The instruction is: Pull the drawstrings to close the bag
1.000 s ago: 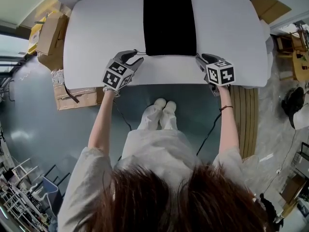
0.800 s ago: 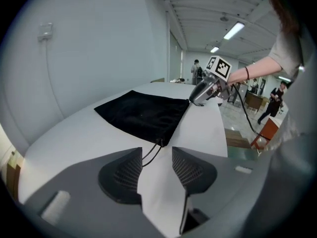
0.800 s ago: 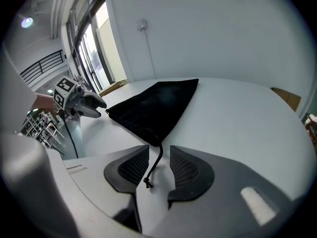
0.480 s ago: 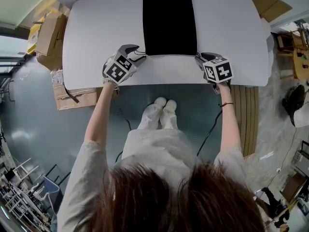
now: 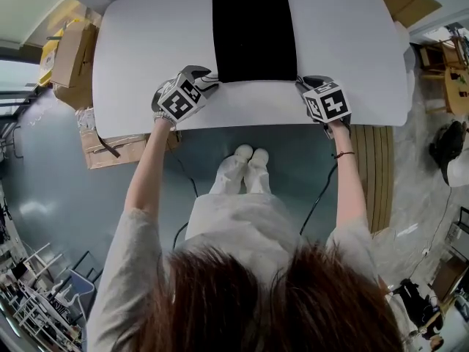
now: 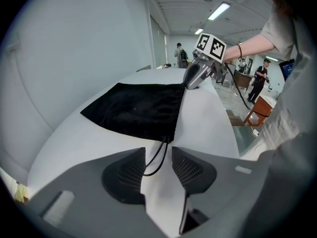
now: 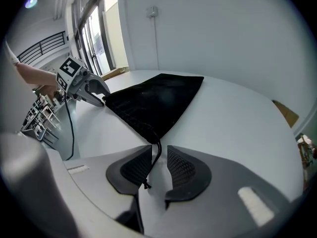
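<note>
The table [image 5: 146,42] seemingly hides part of the cardboard box [image 5: 110,151] beneath.

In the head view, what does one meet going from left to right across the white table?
Left tongs → flat black fabric drawstring bag → right tongs. Both have just been closing; the left black cord and right black cord lie between their jaws, not yet pinched.

You're standing in a lab-like workroom: a white rounded table [image 5: 146,42] on a glossy grey floor [image 5: 44,167], brown cardboard boxes [image 5: 77,50] stacked beside it, white metal racks [image 5: 33,306] nearby, and long strip ceiling lights [image 6: 219,11] overhead.
</note>
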Tool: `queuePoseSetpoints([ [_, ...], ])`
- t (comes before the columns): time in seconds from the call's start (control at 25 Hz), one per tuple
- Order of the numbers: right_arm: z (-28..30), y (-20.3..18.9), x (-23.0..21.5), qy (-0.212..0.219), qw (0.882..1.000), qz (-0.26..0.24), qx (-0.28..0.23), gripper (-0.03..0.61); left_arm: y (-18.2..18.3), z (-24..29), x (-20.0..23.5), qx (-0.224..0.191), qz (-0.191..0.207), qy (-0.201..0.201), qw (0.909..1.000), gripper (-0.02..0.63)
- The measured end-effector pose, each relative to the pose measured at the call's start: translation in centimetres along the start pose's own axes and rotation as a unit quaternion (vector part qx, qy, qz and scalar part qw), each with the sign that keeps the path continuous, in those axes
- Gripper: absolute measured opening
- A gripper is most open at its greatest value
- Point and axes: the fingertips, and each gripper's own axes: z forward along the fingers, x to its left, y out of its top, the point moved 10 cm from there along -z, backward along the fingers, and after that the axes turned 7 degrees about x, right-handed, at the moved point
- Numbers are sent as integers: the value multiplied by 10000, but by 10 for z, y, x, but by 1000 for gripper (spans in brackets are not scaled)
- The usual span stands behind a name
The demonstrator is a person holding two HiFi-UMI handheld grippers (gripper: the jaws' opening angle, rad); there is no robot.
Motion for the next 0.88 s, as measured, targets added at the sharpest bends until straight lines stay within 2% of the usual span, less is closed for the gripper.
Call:
queuePoseSetpoints([
  [0.4,-1,0,1,-102,9999,35,62,92,5,0,-6,157,160,-336,9992,56],
  [0.56,-1,2,3,-121,9999,-31,94,81,3,0,-8,164,5,-446,9989,11],
  [0.88,1,4,2,-96,9994,-159,276,20,3,1,-7,68,-421,-469,9980,5],
])
